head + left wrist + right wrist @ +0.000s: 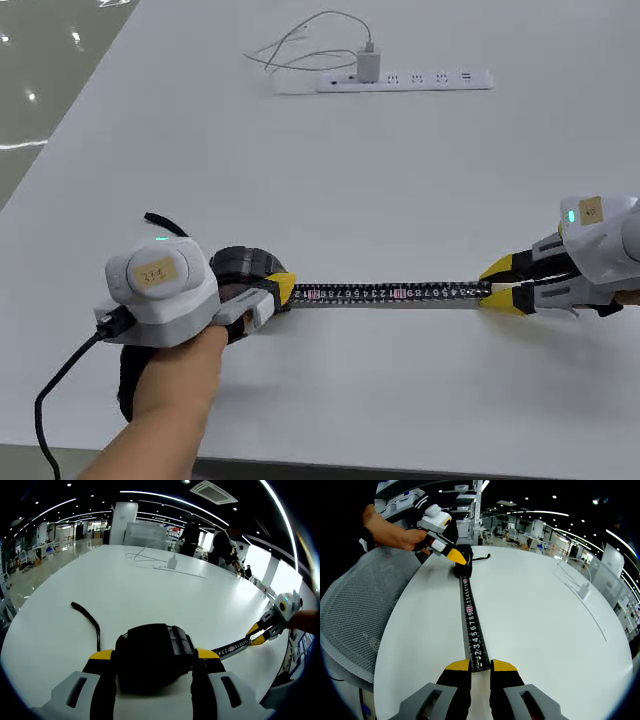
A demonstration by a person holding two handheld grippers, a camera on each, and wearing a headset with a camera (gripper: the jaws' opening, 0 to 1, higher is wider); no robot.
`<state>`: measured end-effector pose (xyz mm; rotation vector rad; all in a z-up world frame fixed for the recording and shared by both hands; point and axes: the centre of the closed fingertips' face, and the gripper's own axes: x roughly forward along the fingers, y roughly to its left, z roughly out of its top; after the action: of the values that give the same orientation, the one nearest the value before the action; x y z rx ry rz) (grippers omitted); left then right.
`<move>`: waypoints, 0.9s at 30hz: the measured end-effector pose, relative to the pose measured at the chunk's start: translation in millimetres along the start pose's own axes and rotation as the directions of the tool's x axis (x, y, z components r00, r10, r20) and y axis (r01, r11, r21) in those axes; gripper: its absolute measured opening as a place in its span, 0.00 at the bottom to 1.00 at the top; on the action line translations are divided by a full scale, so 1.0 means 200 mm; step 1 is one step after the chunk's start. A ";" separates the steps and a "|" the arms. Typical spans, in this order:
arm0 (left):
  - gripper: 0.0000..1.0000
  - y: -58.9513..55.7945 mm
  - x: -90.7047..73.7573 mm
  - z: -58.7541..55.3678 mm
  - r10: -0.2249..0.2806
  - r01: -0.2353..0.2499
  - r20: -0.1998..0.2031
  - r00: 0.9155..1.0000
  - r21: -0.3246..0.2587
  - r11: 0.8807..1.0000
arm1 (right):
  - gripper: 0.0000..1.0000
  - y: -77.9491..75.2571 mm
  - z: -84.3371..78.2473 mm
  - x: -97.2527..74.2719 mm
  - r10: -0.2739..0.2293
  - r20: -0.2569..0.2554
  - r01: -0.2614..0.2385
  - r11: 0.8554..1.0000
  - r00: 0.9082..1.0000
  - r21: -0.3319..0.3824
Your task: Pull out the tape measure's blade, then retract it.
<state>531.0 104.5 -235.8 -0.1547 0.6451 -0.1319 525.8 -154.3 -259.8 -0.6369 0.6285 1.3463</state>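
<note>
Blade (390,293), flat black numbered strip, stretches from rounded black case (245,265).

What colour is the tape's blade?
The blade is black with white numbers and red marks, clearest in the right gripper view.

One tape measure (240,265) with one blade (390,293) is counted. Two grippers are counted: the left gripper (155,655) at the tape measure, the right gripper (496,285) beside it. Beyond the tape measure, one power strip (405,79), one charger (369,66) and one cable (300,45) are counted.
</note>
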 end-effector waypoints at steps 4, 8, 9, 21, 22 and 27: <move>0.55 0.00 0.00 0.00 0.000 0.000 0.001 1.000 0.001 1.000 | 0.09 0.00 0.00 0.00 0.001 0.001 -0.001 1.000 1.000 0.000; 0.55 0.00 0.00 0.00 0.000 0.000 0.002 1.000 0.001 1.000 | 0.09 0.00 0.00 0.00 0.003 0.002 -0.003 1.000 1.000 0.002; 0.55 0.00 0.00 0.00 -0.001 0.001 -0.001 1.000 0.000 1.000 | 0.09 0.00 0.00 0.00 0.004 0.003 -0.004 1.000 1.000 0.002; 0.55 0.00 0.00 0.00 -0.003 0.003 -0.001 1.000 0.001 1.000 | 0.09 0.00 0.03 0.02 0.015 0.013 -0.015 1.000 1.000 0.004; 0.55 0.00 0.00 0.00 -0.002 0.002 -0.001 1.000 0.001 1.000 | 0.09 -0.01 0.04 0.03 0.015 0.013 -0.015 1.000 1.000 0.003; 0.55 0.00 0.00 0.00 -0.003 0.003 0.001 1.000 0.001 1.000 | 0.09 0.00 0.05 0.04 0.022 0.017 -0.022 1.000 1.000 0.002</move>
<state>530.4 103.9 -236.3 -0.1545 0.6439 -0.1348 527.8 -141.8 -258.3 -0.6174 0.6248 1.3702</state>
